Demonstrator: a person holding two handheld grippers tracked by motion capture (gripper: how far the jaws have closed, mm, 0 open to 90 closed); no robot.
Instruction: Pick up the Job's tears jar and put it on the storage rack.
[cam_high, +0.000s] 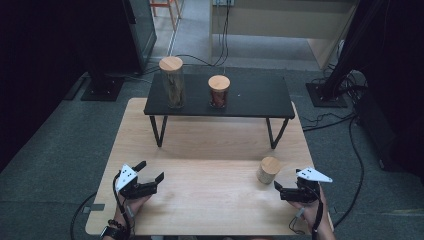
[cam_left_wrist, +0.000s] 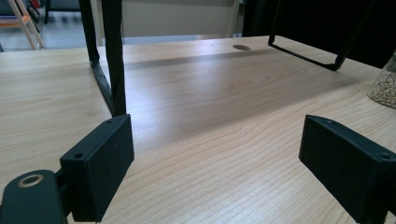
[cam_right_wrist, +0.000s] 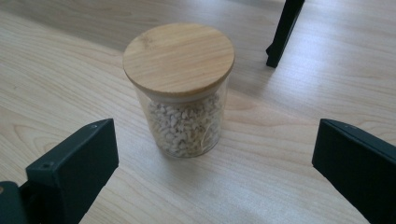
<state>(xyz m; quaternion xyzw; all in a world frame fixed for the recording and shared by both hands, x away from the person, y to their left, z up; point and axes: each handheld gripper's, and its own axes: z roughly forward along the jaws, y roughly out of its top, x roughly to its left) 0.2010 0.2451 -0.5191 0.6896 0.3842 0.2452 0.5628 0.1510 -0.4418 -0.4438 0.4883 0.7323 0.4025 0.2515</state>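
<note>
Both tongs gape empty; short glass jar (cam_right_wrist: 180, 95) of pale grains wears a round wooden lid (cam_right_wrist: 179, 58).

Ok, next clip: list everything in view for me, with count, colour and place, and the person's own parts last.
small jar: 1, clear glass, pale grains inside, bamboo lid, on the table ahead of the right gripper
tall jar: 1, clear, brown contents, wooden lid, left on the shelf
short jar: 1, reddish contents, wooden lid, middle of the shelf
shelf: 1, black, on thin legs, far half of the table
table: 1, light wood
left gripper: 1, black, jaws apart, nothing between them, near left
right gripper: 1, black, jaws apart, facing the small jar, near right
</note>
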